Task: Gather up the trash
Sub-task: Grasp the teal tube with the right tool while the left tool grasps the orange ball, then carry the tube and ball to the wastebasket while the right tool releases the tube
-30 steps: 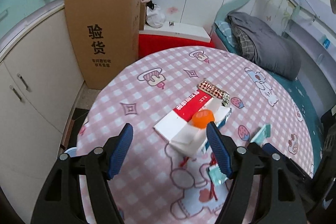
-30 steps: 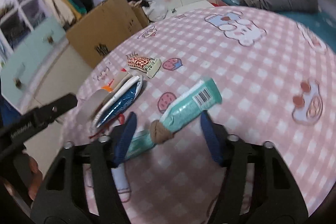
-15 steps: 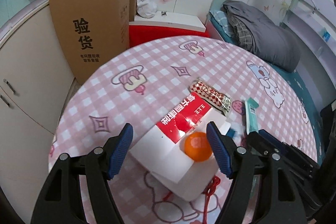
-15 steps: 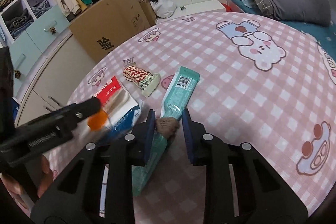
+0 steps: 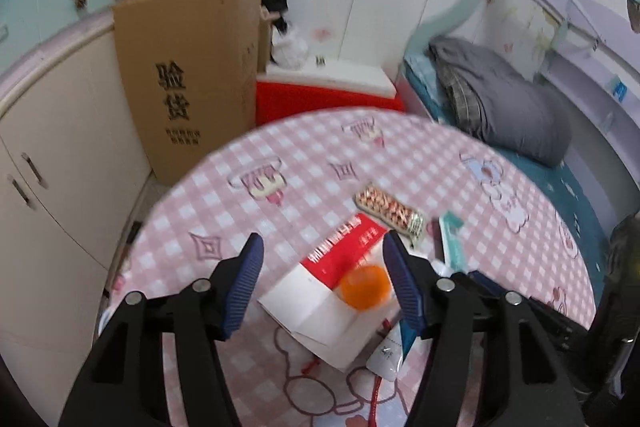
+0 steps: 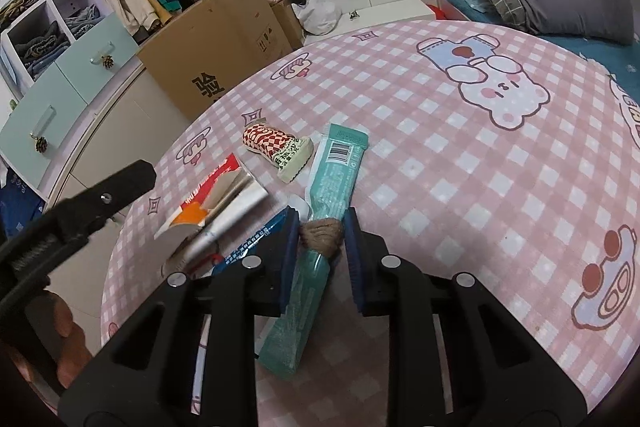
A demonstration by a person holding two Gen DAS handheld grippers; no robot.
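On the pink checked round table [image 6: 460, 187] lies a teal wrapper [image 6: 336, 171] with a brown twine bundle [image 6: 322, 233] on it. My right gripper [image 6: 322, 235] is shut on the twine bundle. A red-and-white patterned snack wrapper [image 6: 276, 147] lies beyond. A red-and-white paper box [image 5: 340, 259] with an orange cap [image 5: 364, 285] on it lies between the fingers of my left gripper [image 5: 322, 281], which is open above it. A blue-and-white wrapper [image 5: 390, 351] lies beside the box.
A tall cardboard box [image 5: 188, 83] and a red-and-white chest [image 5: 328, 95] stand on the floor beyond the table. A bed with a grey blanket [image 5: 508, 107] is at the right. Cupboards [image 5: 52, 163] run along the left.
My right gripper closed on the twine bundle over the teal wrapper. My left gripper moved forward over the red-and-white box and stayed open.
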